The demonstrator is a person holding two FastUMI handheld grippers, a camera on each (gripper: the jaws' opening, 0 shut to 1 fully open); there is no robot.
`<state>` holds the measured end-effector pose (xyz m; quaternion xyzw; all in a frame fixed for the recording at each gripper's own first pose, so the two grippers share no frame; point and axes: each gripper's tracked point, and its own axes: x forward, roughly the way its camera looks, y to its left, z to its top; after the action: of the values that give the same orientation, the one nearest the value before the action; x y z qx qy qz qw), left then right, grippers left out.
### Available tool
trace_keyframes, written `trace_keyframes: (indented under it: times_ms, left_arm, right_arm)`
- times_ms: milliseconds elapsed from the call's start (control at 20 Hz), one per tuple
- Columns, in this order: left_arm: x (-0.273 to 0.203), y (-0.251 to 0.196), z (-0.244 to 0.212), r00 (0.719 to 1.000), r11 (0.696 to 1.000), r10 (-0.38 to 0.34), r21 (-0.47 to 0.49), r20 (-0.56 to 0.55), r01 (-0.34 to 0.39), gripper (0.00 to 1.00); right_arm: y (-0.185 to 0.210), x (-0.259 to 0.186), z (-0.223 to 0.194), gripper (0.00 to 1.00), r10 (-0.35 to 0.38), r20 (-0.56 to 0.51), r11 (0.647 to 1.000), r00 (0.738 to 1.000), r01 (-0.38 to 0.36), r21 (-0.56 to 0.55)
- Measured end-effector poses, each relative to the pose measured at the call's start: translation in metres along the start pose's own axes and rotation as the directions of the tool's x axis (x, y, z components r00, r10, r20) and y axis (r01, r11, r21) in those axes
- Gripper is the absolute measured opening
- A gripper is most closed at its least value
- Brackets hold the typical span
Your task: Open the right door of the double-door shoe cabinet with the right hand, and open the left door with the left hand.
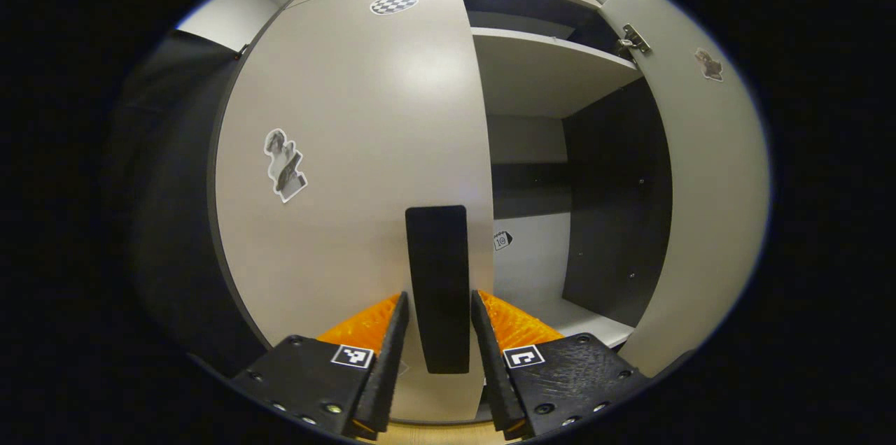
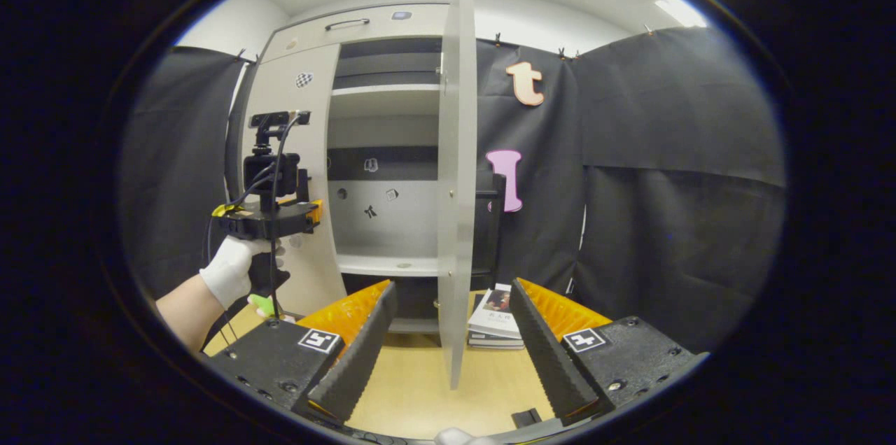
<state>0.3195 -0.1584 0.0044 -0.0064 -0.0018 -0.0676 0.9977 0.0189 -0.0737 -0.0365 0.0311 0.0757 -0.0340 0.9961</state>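
Shoe cabinet (image 2: 364,32): pale grey, double-door, standing at the far left of the booth against the black cloth wall, with a drawer front and handle (image 2: 347,24) across its top.

Right door (image 2: 456,172): swung wide open, seen edge-on in the right gripper view, its edge standing between the two fingers of the right gripper (image 2: 448,343). In the left gripper view the same door (image 1: 700,207) stands open at the right, hinge (image 1: 633,39) visible near its top.

Left door (image 1: 357,172): closed or nearly so, carrying a chequered sticker (image 1: 393,5) high up and a figure sticker (image 1: 284,165) at mid-height. A dark vertical handle (image 1: 437,287) sits at its right edge.

Interior: pale shelves (image 1: 546,67) and a dark side panel (image 1: 616,207); small stickers on the back wall.

Left gripper (image 1: 437,336): jaws apart, straddling the door handle; whether either finger touches it cannot be told. In the right gripper view it (image 2: 269,210) is held by a white-gloved hand (image 2: 234,270) in front of the left door.

Right gripper: jaws wide apart, touching nothing.

Other: books (image 2: 497,322) stacked on the wooden floor (image 2: 413,389) to the right of the open door.
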Motion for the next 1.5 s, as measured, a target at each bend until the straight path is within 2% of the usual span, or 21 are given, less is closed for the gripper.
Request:
trace_keyframes:
  times_ms: [50, 150, 200, 250, 300, 350, 400, 900, 950, 1500]
  left_arm:
    - [0.002, 0.000, 0.000, 1.000, 1.000, -0.005, -0.001, -0.001, 0.005, 0.35]
    - [0.000, -0.002, -0.001, 1.000, 1.000, -0.017, -0.009, -0.010, 0.017, 0.39]
    - [0.001, 0.000, -0.001, 1.000, 1.000, -0.015, -0.020, -0.013, 0.014, 0.15]
    - [-0.004, 0.001, -0.002, 1.000, 1.000, -0.012, -0.028, -0.025, 0.012, 0.23]
    - [-0.002, -0.001, -0.002, 1.000, 0.999, -0.009, -0.036, -0.024, 0.009, 0.13]
    - [-0.001, 0.000, -0.003, 0.999, 1.000, -0.012, -0.027, -0.033, 0.011, 0.08]
    - [-0.002, 0.000, -0.003, 0.999, 1.000, -0.017, -0.022, -0.029, 0.016, 0.05]
    - [-0.042, 0.004, 0.001, 0.998, 0.998, -0.063, -0.011, -0.016, 0.063, 0.04]
    - [-0.047, 0.006, 0.001, 0.998, 0.998, -0.066, -0.003, -0.011, 0.065, 0.04]
    - [-0.109, 0.037, -0.005, 0.994, 0.994, -0.106, -0.005, -0.001, 0.106, 0.04]
  right_arm:
    - [0.001, 0.002, 0.000, 1.00, 0.007, -0.001, 1.000, 1.000, -0.007, -0.001]
    - [0.005, 0.002, 0.000, 1.00, 0.022, -0.002, 1.000, 1.000, -0.022, 0.000]
    - [0.007, 0.001, 0.000, 0.98, 0.031, 0.001, 1.000, 1.000, -0.031, 0.002]
    - [0.010, 0.000, 0.001, 0.98, 0.039, 0.004, 0.999, 0.999, -0.039, 0.002]
    - [0.012, -0.002, 0.002, 0.98, 0.047, 0.008, 0.999, 0.999, -0.047, -0.001]
    - [0.013, -0.005, 0.004, 1.00, 0.053, 0.015, 0.999, 0.999, -0.053, -0.006]
    - [0.014, -0.007, 0.005, 0.98, 0.058, 0.022, 0.998, 0.998, -0.058, -0.008]
    - [0.025, -0.032, -0.002, 0.98, 0.109, 0.026, 0.994, 0.994, -0.109, -0.009]
    - [0.028, -0.035, -0.002, 1.00, 0.118, 0.030, 0.993, 0.993, -0.118, -0.010]
    - [0.061, -0.049, -0.010, 0.98, 0.181, 0.022, 0.983, 0.983, -0.181, -0.018]
